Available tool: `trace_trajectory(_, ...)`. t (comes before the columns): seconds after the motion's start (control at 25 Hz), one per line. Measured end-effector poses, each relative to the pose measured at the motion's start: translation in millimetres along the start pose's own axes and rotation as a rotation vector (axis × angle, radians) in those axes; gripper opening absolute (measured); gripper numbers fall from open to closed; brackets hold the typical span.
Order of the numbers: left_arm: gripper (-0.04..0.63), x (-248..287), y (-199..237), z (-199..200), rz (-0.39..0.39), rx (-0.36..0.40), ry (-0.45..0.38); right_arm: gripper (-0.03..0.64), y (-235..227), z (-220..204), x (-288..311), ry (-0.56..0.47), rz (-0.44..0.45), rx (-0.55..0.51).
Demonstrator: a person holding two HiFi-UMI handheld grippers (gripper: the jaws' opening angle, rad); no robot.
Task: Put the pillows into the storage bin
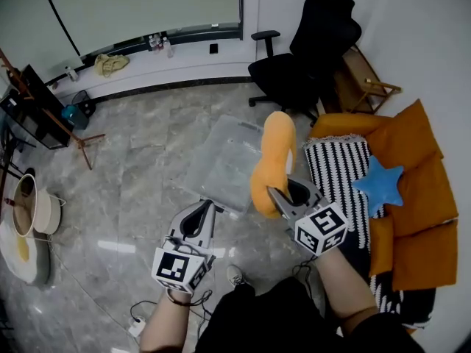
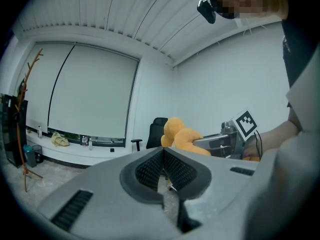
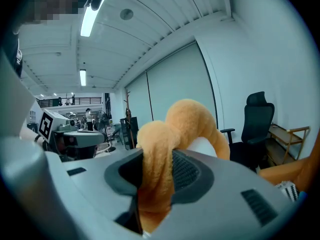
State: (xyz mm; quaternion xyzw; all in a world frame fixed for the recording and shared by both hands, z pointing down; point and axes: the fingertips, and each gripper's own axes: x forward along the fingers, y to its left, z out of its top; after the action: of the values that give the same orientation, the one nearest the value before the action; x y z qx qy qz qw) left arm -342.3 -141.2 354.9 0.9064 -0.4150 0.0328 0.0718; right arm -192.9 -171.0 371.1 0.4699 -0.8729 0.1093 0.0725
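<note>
right gripper (image 1: 282, 195) jaws pinch the orange pillow (image 1: 278, 142) tight; left gripper (image 1: 200, 207) jaws fully closed on nothing

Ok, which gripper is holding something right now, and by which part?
The right gripper is shut on the orange plush pillow, pinching a bunched fold at its near end. The left gripper is shut with nothing in it.
</note>
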Motion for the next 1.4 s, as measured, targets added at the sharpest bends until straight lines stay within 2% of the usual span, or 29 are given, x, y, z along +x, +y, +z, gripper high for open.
trace_trajectory(0.2,0.006,13,23,-18,0.037,-0.024,0.053,0.130,-3,-11,41,0.028,0.052,-0.009)
trace_trajectory(0.32,0.006,25,32,-29,0.065,-0.045,0.053,0.130,-9,-19,65,0.052,0.096,-0.001)
trace_trajectory(0.48,0.006,41,44,-45,0.135,-0.060,0.132,0.130,-23,-35,103,0.082,0.177,0.020)
trace_trajectory(0.64,0.006,70,58,-62,0.208,-0.106,0.122,0.130,-45,-58,140,0.106,0.266,0.036)
trace_trajectory(0.8,0.006,101,67,-97,0.256,-0.138,0.125,0.130,-66,-106,182,0.160,0.339,0.009)
trace_trajectory(1.0,0.006,130,88,-155,0.307,-0.181,0.162,0.130,-84,-177,233,0.224,0.376,-0.001)
trace_trajectory(1.4,0.008,140,123,-287,0.319,-0.275,0.238,0.132,-83,-337,313,0.368,0.401,-0.013)
